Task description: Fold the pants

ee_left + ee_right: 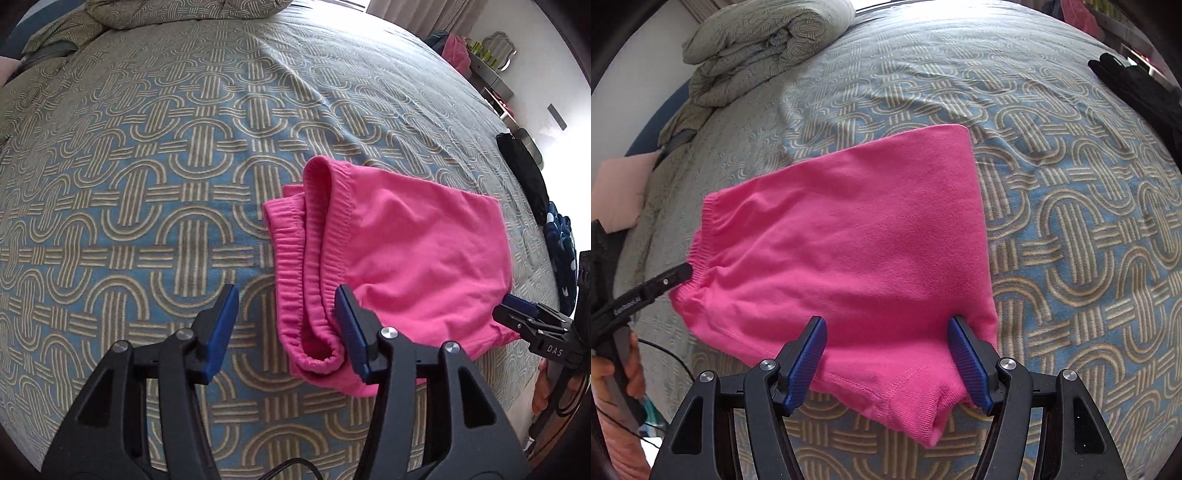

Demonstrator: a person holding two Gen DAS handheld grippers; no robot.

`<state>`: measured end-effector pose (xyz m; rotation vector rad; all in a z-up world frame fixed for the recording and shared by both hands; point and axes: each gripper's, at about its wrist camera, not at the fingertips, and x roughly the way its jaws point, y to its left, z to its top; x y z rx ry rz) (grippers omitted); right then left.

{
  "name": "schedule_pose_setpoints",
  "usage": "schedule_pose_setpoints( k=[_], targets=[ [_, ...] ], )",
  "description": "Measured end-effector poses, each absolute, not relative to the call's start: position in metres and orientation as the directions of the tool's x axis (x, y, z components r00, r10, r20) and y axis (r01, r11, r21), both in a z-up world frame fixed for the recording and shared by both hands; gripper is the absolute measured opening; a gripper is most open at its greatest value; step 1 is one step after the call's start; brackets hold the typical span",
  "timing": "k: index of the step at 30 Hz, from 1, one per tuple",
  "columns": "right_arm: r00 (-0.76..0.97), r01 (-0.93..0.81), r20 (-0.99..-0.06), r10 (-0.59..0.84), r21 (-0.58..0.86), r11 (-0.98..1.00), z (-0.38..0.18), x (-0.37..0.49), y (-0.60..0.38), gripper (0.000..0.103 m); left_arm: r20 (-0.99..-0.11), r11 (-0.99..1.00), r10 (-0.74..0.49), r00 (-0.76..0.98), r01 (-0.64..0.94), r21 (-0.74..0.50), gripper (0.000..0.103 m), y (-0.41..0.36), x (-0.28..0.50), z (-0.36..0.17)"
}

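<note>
Pink pants (413, 258) lie folded in a compact packet on the patterned bed (129, 184), and both tools hang over the near edge. The left gripper (286, 328) has its jaws spread, one pad just beside the ribbed waistband at three o'clock, nothing pinched. The right gripper (888, 360) is spread too, straddling the hem corner without pressing it. I'd say this is the release after a fold: lift both straight off so no layer drags. From the left camera the packet's long axis runs nine to three, with the waistband at nine o'clock and the folded edge at three.
</note>
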<state>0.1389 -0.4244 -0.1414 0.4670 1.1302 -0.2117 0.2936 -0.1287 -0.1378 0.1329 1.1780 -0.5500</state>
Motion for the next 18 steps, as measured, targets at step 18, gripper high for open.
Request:
schedule_pose_setpoints(
  k=[18],
  targets=[
    [0.372,0.426,-0.928,0.006,0.177,0.887,-0.147,0.124,-0.424,0.070,-0.885,0.840,-0.333,0.324,0.529,-0.122,0.056,-0.157,0.267,-0.127]
  ],
)
